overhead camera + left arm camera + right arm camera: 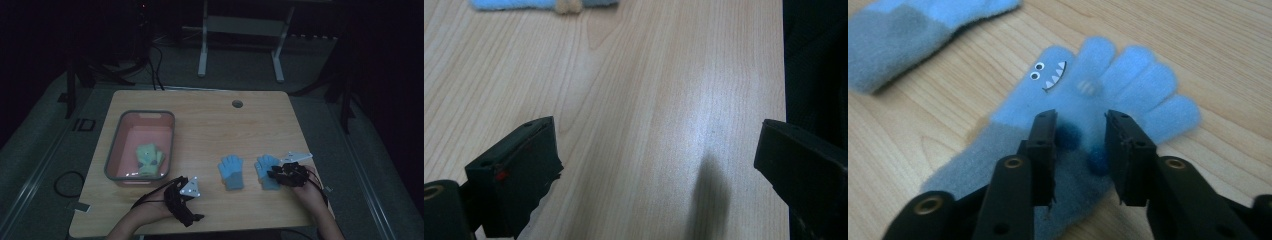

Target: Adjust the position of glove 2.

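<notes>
Blue glove, right one of a pair, lies flat on the table near the front right. Right gripper sits on its palm, jaws part-closed and pinching a small ridge of knit, not yet fully clamped. Second blue glove lies just beside, to the left. Left gripper hovers over bare wood, jaws wide apart, holding nothing. Bin at left holds a green glove. Judgement: press down, gather more fabric before closing, lift straight so the neighbour stays put.
</notes>
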